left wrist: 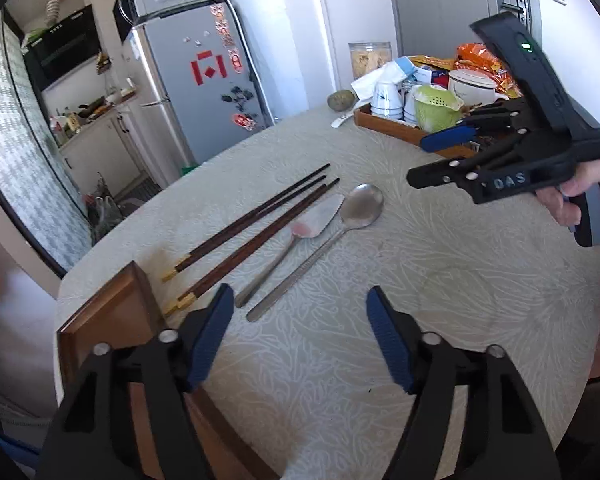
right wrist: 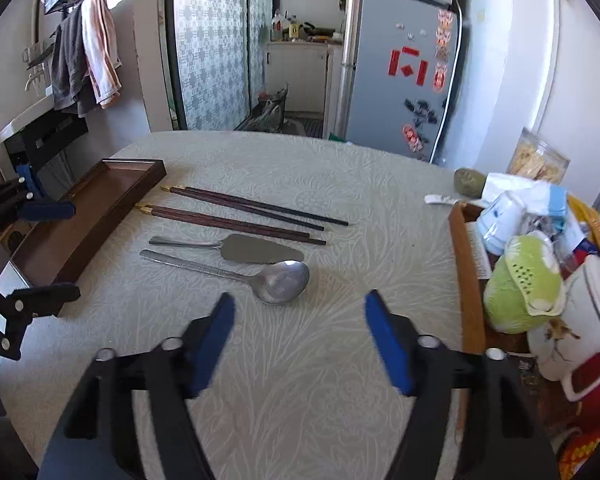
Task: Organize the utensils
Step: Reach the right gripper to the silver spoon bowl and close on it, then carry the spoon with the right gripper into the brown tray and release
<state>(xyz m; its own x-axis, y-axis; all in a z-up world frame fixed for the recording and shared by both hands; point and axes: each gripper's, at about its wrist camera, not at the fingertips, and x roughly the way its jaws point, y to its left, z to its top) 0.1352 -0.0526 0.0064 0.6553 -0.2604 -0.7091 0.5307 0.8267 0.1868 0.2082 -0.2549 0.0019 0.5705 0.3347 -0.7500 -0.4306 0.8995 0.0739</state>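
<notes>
Nothing is sorted yet.
Chopsticks [right wrist: 244,210], cake server [right wrist: 256,249] and spoon [right wrist: 260,276] lie beside the empty wooden tray [right wrist: 88,208]; left gripper [left wrist: 300,320] and right gripper [right wrist: 300,328] are both wide, holding nothing.

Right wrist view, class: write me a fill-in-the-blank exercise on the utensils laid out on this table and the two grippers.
1. The spoon lies on the table with nothing ___ it.
2. Between the spoon and the chopsticks lies the ___.
3. The wooden tray beside the chopsticks is ___.
4. Both the left gripper and the right gripper have their jaws ___.

Missing words: gripping; cake server; empty; open
</notes>
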